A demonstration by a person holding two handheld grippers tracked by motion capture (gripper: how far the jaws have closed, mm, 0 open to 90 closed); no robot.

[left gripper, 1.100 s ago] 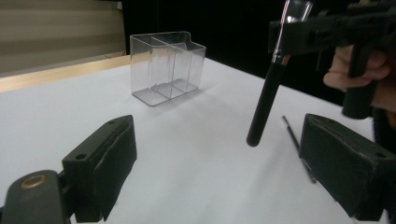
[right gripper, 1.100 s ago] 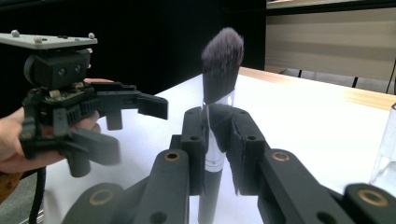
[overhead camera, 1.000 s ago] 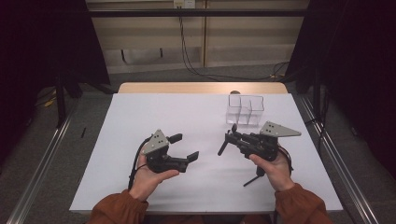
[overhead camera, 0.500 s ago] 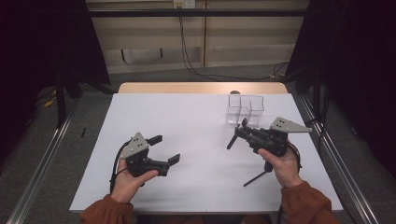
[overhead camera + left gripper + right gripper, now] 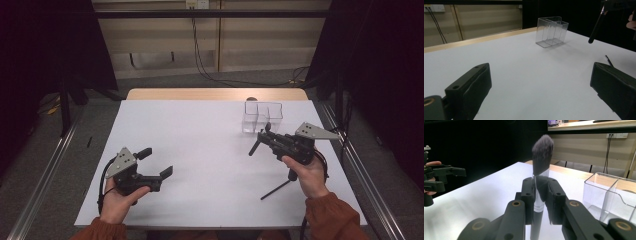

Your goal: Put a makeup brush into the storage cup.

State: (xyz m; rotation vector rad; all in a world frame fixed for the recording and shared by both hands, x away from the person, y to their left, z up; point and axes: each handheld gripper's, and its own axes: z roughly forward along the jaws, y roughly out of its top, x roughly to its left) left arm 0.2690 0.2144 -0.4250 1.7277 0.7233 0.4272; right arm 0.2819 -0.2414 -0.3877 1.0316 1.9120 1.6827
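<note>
- High view: the clear organizer point(image 5: 263, 117) stood on the white table point(image 5: 200, 135), toward its far right part, and serves as the landmark here. The right gripper point(image 5: 265, 139) hovered just in front of the organizer, on the person's side of it, clenched on a makeup brush point(image 5: 256, 147) whose dark end pointed down and to the left. The right hand point(image 5: 306, 172) gripped the handle nearer the table's front edge. A thin black stick point(image 5: 275, 189) lay flat on the table in front of the organizer, next to that hand.
- High view: the left gripper point(image 5: 157, 164) sat well apart from the organizer, far to its left and nearer the front edge, jaws spread and holding nothing, with the left hand point(image 5: 117, 199) behind it.
- Left gripper view: the two black jaws stood wide apart with bare table between them. The organizer point(image 5: 551, 32) stood beyond them, its dividers visible. To its right the brush handle point(image 5: 597, 26) hung in the air, slanted, clear of the table, and the stick's tip point(image 5: 609, 60) lay on the surface.
- Right gripper view: the jaws were closed on the brush point(image 5: 541, 170) at its silver ferrule, bristles upright above them. The organizer point(image 5: 609, 195) stood just to the right, apart from the brush. The left gripper point(image 5: 441, 177) showed far left of the organizer.
</note>
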